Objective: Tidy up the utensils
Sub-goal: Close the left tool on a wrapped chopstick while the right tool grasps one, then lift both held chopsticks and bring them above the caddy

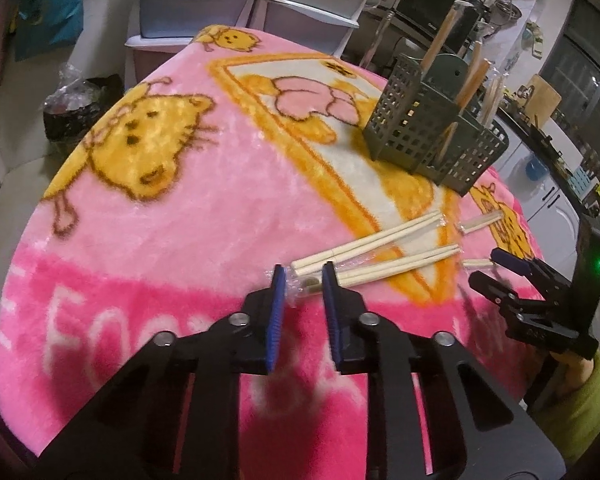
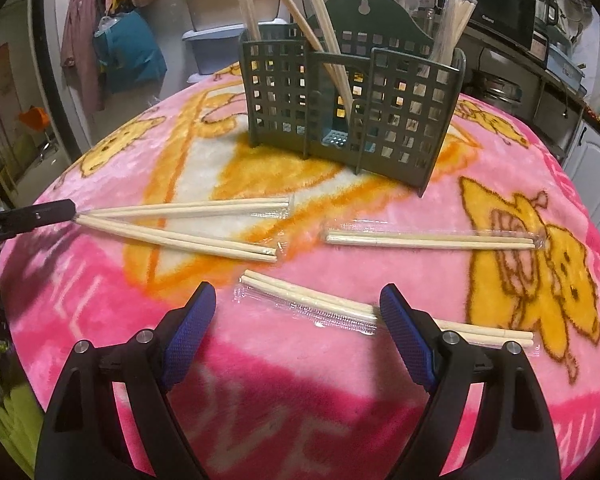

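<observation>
Several plastic-wrapped chopstick pairs lie on the pink blanket. My left gripper (image 1: 303,270) is open, its fingertips on either side of the wrapper end of one pair (image 1: 396,268); a second pair (image 1: 368,246) lies just beyond. My right gripper (image 2: 296,300) is open wide over another pair (image 2: 312,300), whose far end passes under the right finger. A further pair (image 2: 432,238) lies right of centre. The dark green utensil holder (image 2: 352,108) stands at the back with chopsticks upright in it. The right gripper also shows in the left wrist view (image 1: 488,268).
The pink cartoon blanket (image 1: 180,220) covers the round table. Stacked plastic drawers (image 1: 196,12) stand behind it, and a kitchen counter with a microwave (image 2: 496,12) is to the right. The left gripper's tip (image 2: 52,212) touches two pairs at the left.
</observation>
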`<action>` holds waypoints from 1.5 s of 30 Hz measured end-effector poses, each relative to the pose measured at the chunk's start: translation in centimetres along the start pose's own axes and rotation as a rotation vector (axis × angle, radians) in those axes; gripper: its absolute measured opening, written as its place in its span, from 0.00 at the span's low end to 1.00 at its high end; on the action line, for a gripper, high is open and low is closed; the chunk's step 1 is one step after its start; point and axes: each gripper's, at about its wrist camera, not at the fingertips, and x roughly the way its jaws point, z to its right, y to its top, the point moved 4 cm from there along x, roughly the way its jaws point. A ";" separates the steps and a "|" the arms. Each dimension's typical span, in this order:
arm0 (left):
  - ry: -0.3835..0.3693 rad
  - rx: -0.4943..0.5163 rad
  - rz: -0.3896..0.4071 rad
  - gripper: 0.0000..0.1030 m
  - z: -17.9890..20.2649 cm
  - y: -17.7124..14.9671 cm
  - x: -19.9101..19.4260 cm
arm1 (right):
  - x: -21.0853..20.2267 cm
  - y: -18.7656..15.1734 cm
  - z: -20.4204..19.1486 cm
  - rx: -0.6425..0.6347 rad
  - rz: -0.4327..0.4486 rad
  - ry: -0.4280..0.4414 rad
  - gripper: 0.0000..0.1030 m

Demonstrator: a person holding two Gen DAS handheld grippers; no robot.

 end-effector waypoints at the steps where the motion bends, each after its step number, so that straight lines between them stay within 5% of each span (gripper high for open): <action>1: 0.000 0.005 0.000 0.07 0.1 0.0 0.0 | 0.1 0.1 0.0 -0.006 -0.005 -0.004 0.79; 15: -0.031 0.030 0.058 0.01 1.3 2.8 -0.9 | 1.9 0.3 -0.3 -0.130 -0.088 -0.004 0.77; 21: -0.048 0.054 0.112 0.01 2.6 5.2 -1.8 | 2.1 0.7 -0.6 -0.180 -0.092 0.032 0.61; 28: -0.082 0.093 0.165 0.01 4.9 8.1 -2.7 | 1.3 1.0 -1.6 -0.274 -0.073 0.026 0.21; 45: -0.183 0.210 0.216 0.01 12.6 12.6 -3.5 | -5.6 4.0 3.6 -0.113 0.125 -0.003 0.07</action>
